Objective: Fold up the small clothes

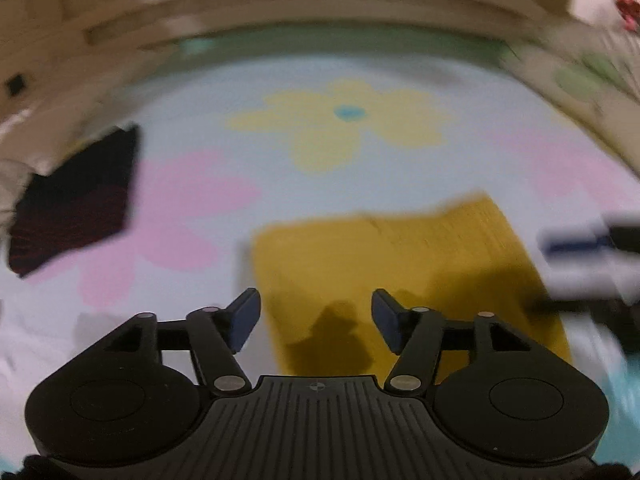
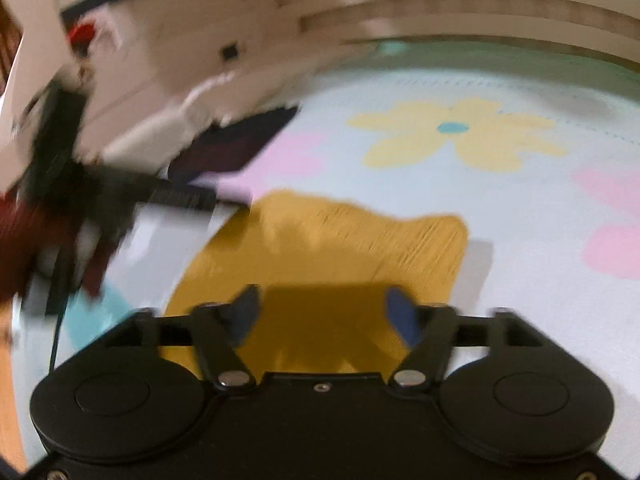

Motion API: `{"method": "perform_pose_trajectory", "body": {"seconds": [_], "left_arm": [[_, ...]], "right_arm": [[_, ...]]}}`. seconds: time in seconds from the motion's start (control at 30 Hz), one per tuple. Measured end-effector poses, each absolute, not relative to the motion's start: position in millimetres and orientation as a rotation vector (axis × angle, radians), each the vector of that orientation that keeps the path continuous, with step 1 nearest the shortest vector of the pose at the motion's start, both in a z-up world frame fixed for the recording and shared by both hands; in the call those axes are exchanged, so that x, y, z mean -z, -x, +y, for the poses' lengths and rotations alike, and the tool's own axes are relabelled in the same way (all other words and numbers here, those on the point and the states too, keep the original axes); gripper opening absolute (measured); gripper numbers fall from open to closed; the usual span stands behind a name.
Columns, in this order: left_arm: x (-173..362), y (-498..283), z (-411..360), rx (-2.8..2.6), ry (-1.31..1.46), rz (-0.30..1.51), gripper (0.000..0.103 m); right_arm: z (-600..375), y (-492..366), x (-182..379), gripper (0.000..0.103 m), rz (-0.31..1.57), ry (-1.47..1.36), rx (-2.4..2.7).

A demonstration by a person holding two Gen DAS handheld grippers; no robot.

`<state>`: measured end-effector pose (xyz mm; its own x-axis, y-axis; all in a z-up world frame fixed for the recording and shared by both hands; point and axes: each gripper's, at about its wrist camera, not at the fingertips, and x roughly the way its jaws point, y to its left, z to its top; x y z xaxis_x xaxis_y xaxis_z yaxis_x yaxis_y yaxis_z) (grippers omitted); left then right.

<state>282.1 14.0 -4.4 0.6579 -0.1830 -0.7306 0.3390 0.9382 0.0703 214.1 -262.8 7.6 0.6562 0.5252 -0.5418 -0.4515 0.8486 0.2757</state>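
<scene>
Mustard-yellow cloth (image 1: pixel 400 276) lies flat beneath both pairs of fingers, near the front edge of the flowered mat (image 1: pixel 360 168). The left gripper (image 1: pixel 316 320) and right gripper (image 2: pixel 326 314) hang spread wide, holding nothing. A dark folded garment (image 1: pixel 76 204) near the mat's left edge looks finished; the yellow one seemingly awaits folding.

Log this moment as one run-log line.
left gripper: open, empty | right gripper: open, empty | yellow cloth: flat on flowered sheet | dark cloth: set aside | views blurred
</scene>
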Motion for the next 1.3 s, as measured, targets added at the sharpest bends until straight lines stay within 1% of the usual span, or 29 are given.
{"method": "perform_pose_trajectory", "body": {"seconds": [0.1, 0.17, 0.23, 0.37, 0.5, 0.53, 0.6, 0.63, 0.7, 0.73, 0.9, 1.03, 1.17, 1.27, 1.3], "left_arm": [[31, -274, 14, 0.283, -0.238, 0.856, 0.069], [40, -268, 25, 0.278, -0.173, 0.831, 0.081], [43, -269, 35, 0.271, -0.105, 0.853, 0.085], [37, -265, 53, 0.281, -0.008, 0.89, 0.085], [34, -246, 75, 0.292, 0.076, 0.923, 0.085], [36, -247, 80, 0.298, 0.101, 0.942, 0.085], [37, -242, 88, 0.309, 0.15, 0.957, 0.085], [37, -240, 89, 0.317, 0.164, 0.96, 0.086], [38, -242, 88, 0.345, 0.196, 0.97, 0.088], [39, -246, 86, 0.353, 0.209, 0.974, 0.09], [45, -273, 61, 0.388, 0.198, 0.962, 0.093], [48, -300, 41, 0.406, 0.204, 0.937, 0.095], [51, -309, 36, 0.414, 0.202, 0.898, 0.095], [53, -306, 44, 0.406, 0.269, 0.873, 0.094], [53, -305, 47, 0.4, 0.3, 0.865, 0.093]], "right_arm": [[-256, -235, 2, 0.08, 0.698, -0.111, -0.526], [-247, -243, 13, 0.08, 0.741, -0.073, -0.512], [-237, -244, 20, 0.08, 0.752, -0.022, -0.501], [-232, -240, 19, 0.081, 0.734, 0.033, -0.509], [-256, -240, 10, 0.081, 0.702, -0.11, -0.514], [-263, -239, 9, 0.081, 0.697, -0.141, -0.504], [-276, -242, 11, 0.086, 0.699, -0.202, -0.484], [-284, -245, 13, 0.086, 0.708, -0.232, -0.471], [-296, -247, 19, 0.086, 0.726, -0.284, -0.451], [-301, -249, 23, 0.086, 0.735, -0.317, -0.446], [-311, -261, 44, 0.087, 0.787, -0.496, -0.488], [-310, -270, 53, 0.088, 0.774, -0.605, -0.536], [-309, -284, 55, 0.088, 0.761, -0.656, -0.567], [-306, -295, 56, 0.088, 0.765, -0.678, -0.593], [-304, -298, 57, 0.085, 0.769, -0.674, -0.601]]}}
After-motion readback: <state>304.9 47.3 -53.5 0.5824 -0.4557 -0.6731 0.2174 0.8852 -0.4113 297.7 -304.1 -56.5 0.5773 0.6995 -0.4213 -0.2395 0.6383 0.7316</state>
